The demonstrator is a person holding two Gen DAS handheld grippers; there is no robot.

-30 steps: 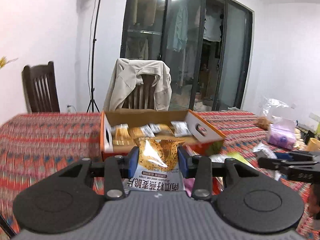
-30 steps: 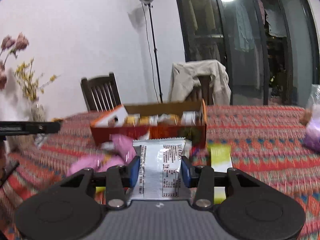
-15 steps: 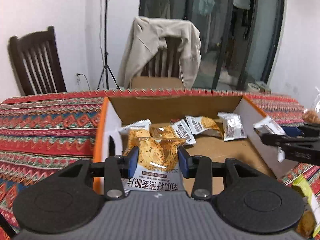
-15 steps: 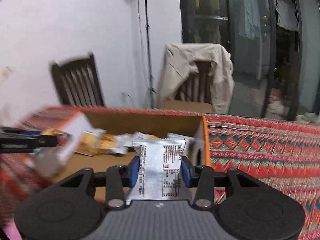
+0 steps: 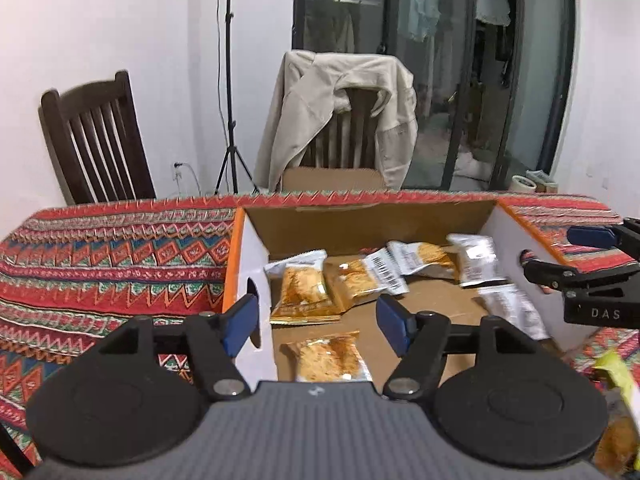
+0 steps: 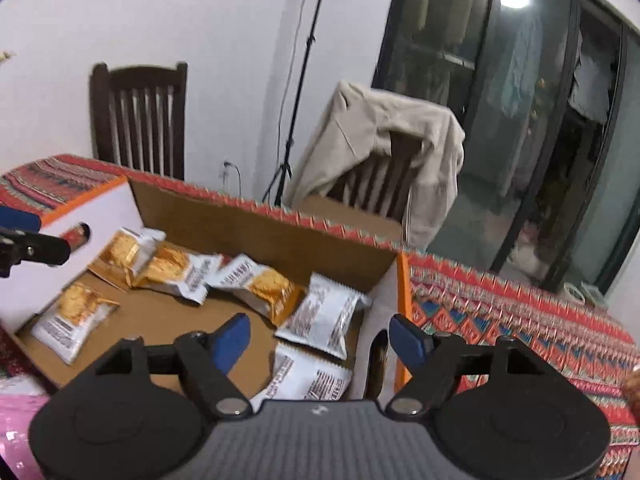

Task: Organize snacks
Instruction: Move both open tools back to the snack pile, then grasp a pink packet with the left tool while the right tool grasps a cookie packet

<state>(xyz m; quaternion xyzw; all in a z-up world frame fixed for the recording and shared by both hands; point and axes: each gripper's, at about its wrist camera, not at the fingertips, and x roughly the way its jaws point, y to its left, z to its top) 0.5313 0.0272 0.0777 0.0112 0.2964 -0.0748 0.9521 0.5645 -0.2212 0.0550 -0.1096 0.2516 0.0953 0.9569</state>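
Observation:
An open cardboard box (image 5: 256, 248) with orange edges stands on the patterned table and holds several snack packets. My left gripper (image 5: 320, 324) is open above the box's near left corner, and a golden packet (image 5: 328, 360) lies in the box just below it. My right gripper (image 6: 322, 340) is open over the box's (image 6: 280, 232) right end, and a silver packet (image 6: 308, 380) lies below it. The right gripper also shows in the left wrist view (image 5: 592, 268), at the box's right wall.
Two wooden chairs (image 5: 96, 140) stand behind the table, one draped with a beige jacket (image 5: 340, 112). A light stand (image 5: 228, 80) is by the wall. A yellow-green packet (image 5: 620, 384) lies right of the box, pink packets (image 6: 16, 412) lie at its left.
Both grippers moved over the box, opened and let go of their packets: the golden one dropped at the left, the silver one at the right.

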